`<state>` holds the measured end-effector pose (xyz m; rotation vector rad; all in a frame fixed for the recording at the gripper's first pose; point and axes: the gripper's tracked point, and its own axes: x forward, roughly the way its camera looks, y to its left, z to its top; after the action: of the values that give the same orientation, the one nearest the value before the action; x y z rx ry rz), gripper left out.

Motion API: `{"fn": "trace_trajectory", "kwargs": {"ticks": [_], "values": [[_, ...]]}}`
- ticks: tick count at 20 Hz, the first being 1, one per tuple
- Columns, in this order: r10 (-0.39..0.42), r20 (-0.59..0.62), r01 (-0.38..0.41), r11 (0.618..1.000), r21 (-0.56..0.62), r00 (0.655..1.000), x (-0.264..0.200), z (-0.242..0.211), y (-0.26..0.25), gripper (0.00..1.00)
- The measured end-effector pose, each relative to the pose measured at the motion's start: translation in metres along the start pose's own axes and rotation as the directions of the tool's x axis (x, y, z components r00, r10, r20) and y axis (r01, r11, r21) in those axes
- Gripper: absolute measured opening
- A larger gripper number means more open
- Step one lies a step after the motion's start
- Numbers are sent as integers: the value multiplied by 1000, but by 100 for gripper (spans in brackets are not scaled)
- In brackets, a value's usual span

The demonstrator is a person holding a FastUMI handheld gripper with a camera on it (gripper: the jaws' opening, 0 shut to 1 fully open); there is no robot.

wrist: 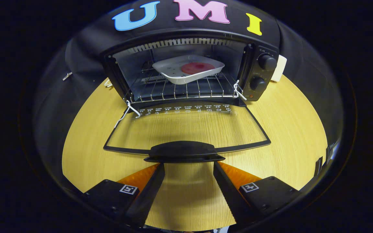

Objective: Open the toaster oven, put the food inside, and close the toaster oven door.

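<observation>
Bright, sharp view, fisheye-bent edges, soft shadow under door [186, 129]

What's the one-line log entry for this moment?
door: open flat | tray: on oven rack, red food in it | gripper: fingers open, just behind door handle | left: close door

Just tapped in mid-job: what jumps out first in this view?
The toaster oven stands wide open on the wooden table, its glass door folded flat toward the gripper. Inside, a white tray with a red round of food sits on the wire rack. The gripper is open, its fingertips just under the door handle.
</observation>
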<state>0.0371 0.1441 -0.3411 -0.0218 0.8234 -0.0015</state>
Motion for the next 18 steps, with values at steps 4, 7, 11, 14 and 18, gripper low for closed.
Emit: {"fn": "trace_trajectory", "kwargs": {"ticks": [4,7,11,14,18], "values": [[42,49,-43,999,10,998,-21,15,2,99],[63,106,-66,998,24,992,-42,35,5,99],[92,223,-92,996,-10,970,-53,73,10,99],[70,298,-60,997,-44,952,-59,103,5,99],[70,373,-57,997,-48,925,-79,129,-2,99]]}}
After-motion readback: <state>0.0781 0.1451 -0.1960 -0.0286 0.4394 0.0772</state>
